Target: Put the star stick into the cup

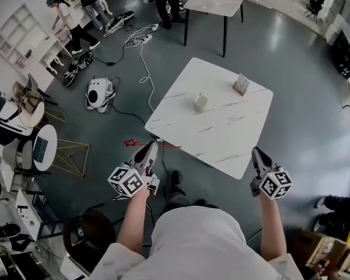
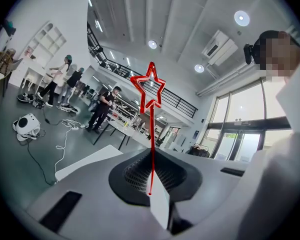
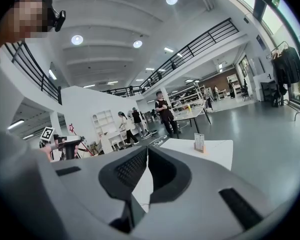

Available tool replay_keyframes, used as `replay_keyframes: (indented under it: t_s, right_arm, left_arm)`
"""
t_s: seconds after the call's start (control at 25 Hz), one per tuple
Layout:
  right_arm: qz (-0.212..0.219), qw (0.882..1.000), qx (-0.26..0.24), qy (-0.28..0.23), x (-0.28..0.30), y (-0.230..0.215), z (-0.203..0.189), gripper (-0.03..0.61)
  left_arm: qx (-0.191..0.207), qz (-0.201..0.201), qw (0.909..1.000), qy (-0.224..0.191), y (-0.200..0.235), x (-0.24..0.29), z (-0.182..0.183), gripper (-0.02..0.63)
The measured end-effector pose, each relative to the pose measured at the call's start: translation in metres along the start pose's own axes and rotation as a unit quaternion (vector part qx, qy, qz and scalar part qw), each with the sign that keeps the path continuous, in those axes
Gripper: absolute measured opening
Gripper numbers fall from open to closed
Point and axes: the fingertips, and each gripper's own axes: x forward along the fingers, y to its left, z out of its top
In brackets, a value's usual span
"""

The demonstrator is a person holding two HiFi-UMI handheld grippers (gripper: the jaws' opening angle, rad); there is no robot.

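My left gripper (image 1: 152, 146) is shut on the thin red star stick (image 1: 141, 144), just short of the near left corner of the white marble table (image 1: 221, 139). In the left gripper view the stick rises from the closed jaws (image 2: 151, 159) and its star (image 2: 150, 88) stands at the top. The white cup (image 1: 200, 102) sits upright near the table's middle, well ahead of both grippers. My right gripper (image 1: 255, 152) hovers at the table's near right edge, jaws together with nothing between them (image 3: 146, 150).
A small card stand (image 1: 241, 84) sits at the table's far right. White cables and a power strip (image 1: 143, 39) and a white device (image 1: 98, 92) lie on the floor to the left. Another table (image 1: 213, 2) and people stand farther back. Stools and a wire frame (image 1: 70, 156) crowd the left.
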Motion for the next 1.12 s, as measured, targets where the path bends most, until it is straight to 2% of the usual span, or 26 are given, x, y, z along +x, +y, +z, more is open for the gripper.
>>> replay_keyframes:
  t_s: [0.52, 1.12]
  right_arm:
    - [-0.059, 0.998, 0.000, -0.003, 0.070, -0.003, 0.025, 0.028]
    - [-0.133, 0.991, 0.009, -0.012, 0.131, 0.018, 0.029, 0.027]
  left_arm:
    - [-0.007, -0.038, 0.9989, 0.027, 0.071, 0.070, 0.044, 0.023]
    - [-0.010, -0.114, 0.9909, 0.072, 0.141, 0.142, 0.086, 0.023]
